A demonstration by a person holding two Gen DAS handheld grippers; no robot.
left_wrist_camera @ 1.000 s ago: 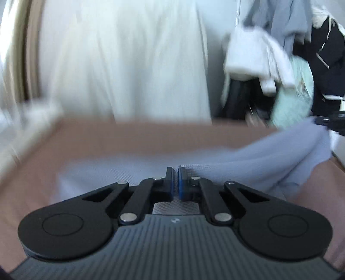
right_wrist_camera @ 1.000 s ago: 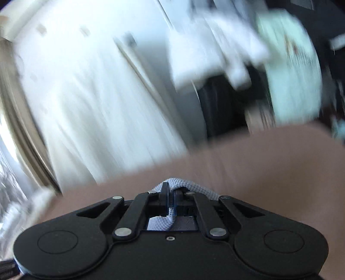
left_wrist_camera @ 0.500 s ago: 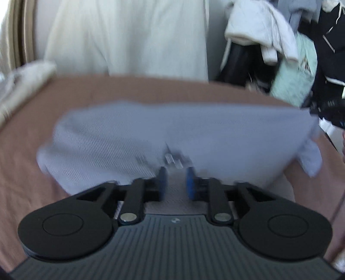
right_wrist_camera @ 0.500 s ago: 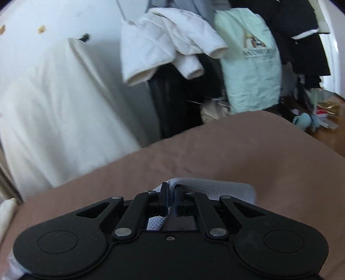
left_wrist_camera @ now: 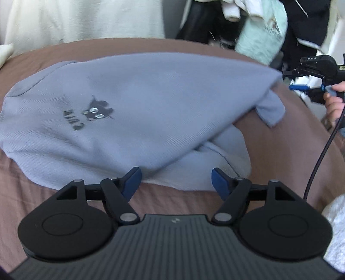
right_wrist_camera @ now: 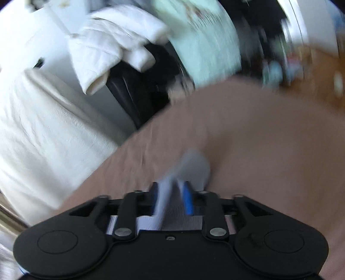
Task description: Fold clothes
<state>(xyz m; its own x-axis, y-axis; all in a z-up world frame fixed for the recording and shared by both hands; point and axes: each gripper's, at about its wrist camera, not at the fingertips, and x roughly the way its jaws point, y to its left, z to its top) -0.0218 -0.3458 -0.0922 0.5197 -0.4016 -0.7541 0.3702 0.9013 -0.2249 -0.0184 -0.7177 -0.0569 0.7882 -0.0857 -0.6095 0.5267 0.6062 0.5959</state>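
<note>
A light blue shirt point(left_wrist_camera: 151, 112) with a small dark cat print lies spread on the brown bed sheet point(left_wrist_camera: 286, 155), its near right part bunched into a fold. My left gripper point(left_wrist_camera: 175, 181) stands wide open just short of the shirt's near hem, with nothing between its blue pads. In the left wrist view the right gripper point(left_wrist_camera: 301, 84) hovers at the shirt's far right corner, held by a hand point(left_wrist_camera: 334, 103). In the blurred right wrist view the right gripper point(right_wrist_camera: 171, 196) has its pads parted, with a strip of the blue shirt point(right_wrist_camera: 194, 163) loose between them.
A cream cloth point(left_wrist_camera: 86, 19) hangs behind the bed. A white jacket point(right_wrist_camera: 114, 47), a mint bag point(right_wrist_camera: 204, 43) and dark clothes point(left_wrist_camera: 306, 23) crowd the back right. A black cable point(left_wrist_camera: 321, 157) trails from the right gripper. A white patterned cloth point(left_wrist_camera: 336, 226) lies at the near right.
My left gripper let go of the shirt and opened wide, and the shirt dropped flat onto the bed. The right gripper's pads, shut on the cloth before, have parted.
</note>
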